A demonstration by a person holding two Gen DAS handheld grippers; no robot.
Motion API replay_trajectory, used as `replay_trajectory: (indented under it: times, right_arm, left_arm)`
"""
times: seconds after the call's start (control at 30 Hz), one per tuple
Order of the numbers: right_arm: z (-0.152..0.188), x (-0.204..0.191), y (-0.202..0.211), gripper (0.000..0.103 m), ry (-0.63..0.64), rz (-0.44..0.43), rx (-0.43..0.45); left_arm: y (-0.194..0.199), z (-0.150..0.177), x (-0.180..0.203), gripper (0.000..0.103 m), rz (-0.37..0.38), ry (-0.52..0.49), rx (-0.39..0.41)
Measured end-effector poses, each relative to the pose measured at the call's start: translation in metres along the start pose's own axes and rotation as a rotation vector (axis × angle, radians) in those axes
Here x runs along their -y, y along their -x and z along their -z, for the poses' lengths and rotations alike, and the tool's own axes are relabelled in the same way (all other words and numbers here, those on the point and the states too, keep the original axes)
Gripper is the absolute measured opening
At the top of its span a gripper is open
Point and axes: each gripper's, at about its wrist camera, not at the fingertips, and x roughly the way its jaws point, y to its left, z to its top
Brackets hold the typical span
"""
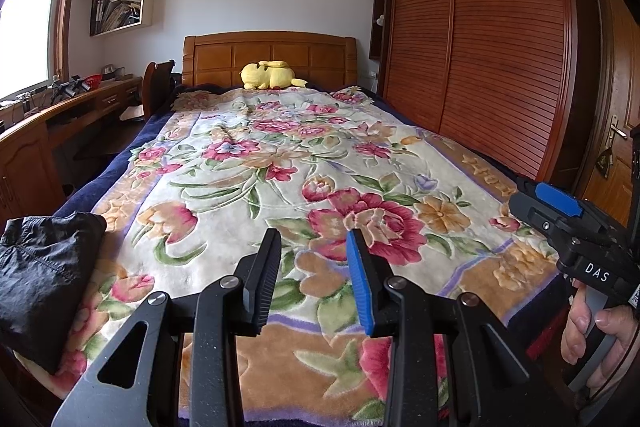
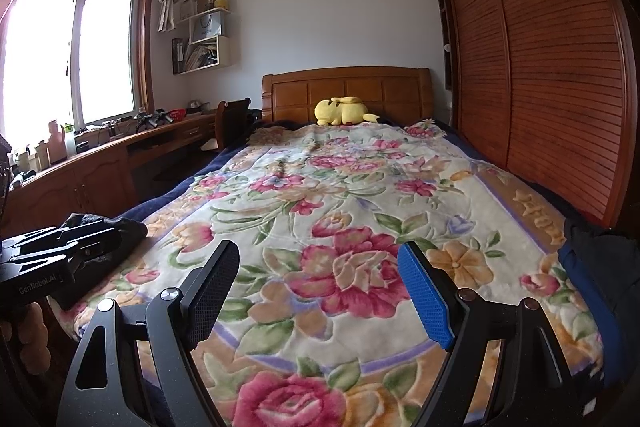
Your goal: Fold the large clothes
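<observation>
A black garment lies bunched at the bed's near left corner; it also shows in the right wrist view, partly hidden behind the left gripper's body. A dark navy garment lies heaped on the bed's right edge. My left gripper is open and empty above the floral blanket, right of the black garment. My right gripper is open wide and empty over the blanket. The right gripper also shows in the left wrist view, held in a hand.
A yellow plush toy lies by the wooden headboard. A slatted wardrobe runs close along the bed's right side. A wooden desk with clutter and a chair stand left, under the window.
</observation>
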Motion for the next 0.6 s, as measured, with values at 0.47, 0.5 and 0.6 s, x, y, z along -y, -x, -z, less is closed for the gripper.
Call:
replay_trajectory:
  times: [0.47,0.5,0.6]
  right_arm:
    - [-0.0004,0.0011,0.0011,0.083,0.0,-0.007,-0.001]
    - [-0.0003,0.0015,0.001,0.083,0.0,-0.008,-0.001]
    - [-0.0005,0.0022,0.0009,0.083,-0.001,-0.008,-0.001]
  left_arm:
    - [0.0017,0.0007,-0.0003,0.035,-0.002,-0.001,0.001]
    - [0.0019,0.0008,-0.0002,0.035,-0.001,-0.001,0.002]
    - [0.0018,0.0009,-0.0001,0.035,-0.002,-0.001,0.002]
